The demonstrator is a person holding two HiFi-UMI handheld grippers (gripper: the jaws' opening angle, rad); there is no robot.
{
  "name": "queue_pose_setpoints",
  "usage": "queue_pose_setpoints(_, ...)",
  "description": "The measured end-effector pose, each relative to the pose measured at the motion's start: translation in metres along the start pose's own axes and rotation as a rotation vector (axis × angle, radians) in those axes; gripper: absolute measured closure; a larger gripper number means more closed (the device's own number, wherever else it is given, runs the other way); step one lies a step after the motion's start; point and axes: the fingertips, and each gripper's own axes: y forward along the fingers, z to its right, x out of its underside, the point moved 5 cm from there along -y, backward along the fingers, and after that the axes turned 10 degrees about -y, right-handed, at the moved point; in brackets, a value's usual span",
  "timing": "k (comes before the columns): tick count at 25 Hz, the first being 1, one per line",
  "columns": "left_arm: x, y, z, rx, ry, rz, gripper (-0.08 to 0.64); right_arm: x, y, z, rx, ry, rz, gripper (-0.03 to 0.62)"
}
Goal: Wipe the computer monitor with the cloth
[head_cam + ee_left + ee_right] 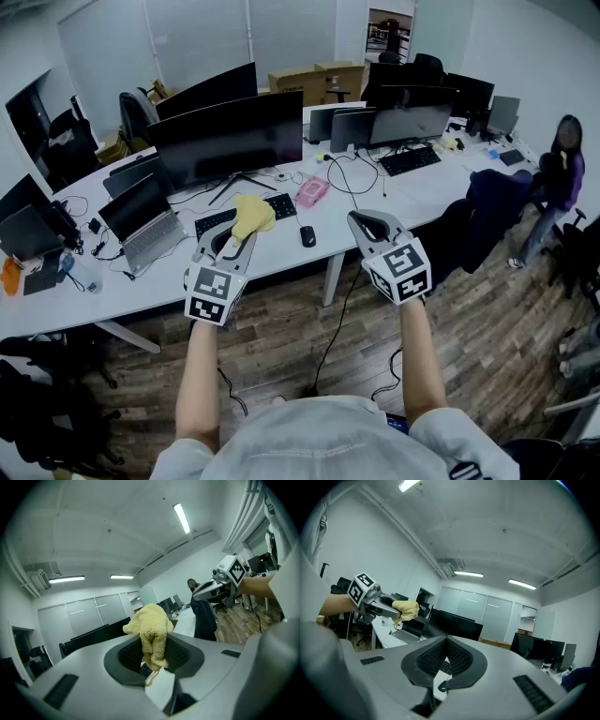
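Note:
My left gripper [246, 228] is shut on a yellow cloth [252, 215], held above the keyboard in front of the wide dark monitor [228, 139]. In the left gripper view the cloth [151, 632] is pinched between the jaws and bunches up above them. My right gripper [365, 225] hovers to the right of it, over the desk's front edge, shut with nothing between its jaws. The right gripper view shows its pads [446, 657] closed together, the left gripper with the cloth [406, 610] at left, and the monitor [454, 624] beyond.
On the white desk [281, 248] stand a keyboard [217, 219], a mouse [307, 236], a pink object [312, 191], laptops [142, 220] at left and more monitors [409, 117] at right. A person [555, 187] stands at far right. Cables hang below the desk.

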Motion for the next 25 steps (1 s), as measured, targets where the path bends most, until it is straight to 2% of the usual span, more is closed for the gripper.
queue_pose_setpoints(8, -0.003, 0.010, 0.030, -0.044, 0.006, -0.020, 0.442, 0.019, -0.021, 0.025, -0.007, 0.004, 0.044, 0.569)
queue_pose_setpoints(12, 0.001, 0.017, 0.032, -0.092, -0.019, -0.041, 0.442, 0.035, -0.018, 0.036, -0.015, -0.003, 0.031, 0.568)
queue_pose_setpoints(15, 0.001, 0.028, 0.028, -0.098, -0.016, -0.049, 0.442, 0.044, -0.005, 0.042, -0.041, -0.005, 0.024, 0.568)
queue_pose_setpoints(20, 0.010, 0.058, -0.003, -0.102, -0.029, -0.037, 0.442, 0.049, 0.037, 0.059, -0.004, 0.012, 0.028, 0.569)
queue_pose_setpoints(25, 0.025, 0.107, -0.065, -0.091, -0.037, -0.016, 0.442, 0.048, 0.108, 0.076, 0.005, 0.010, 0.019, 0.569)
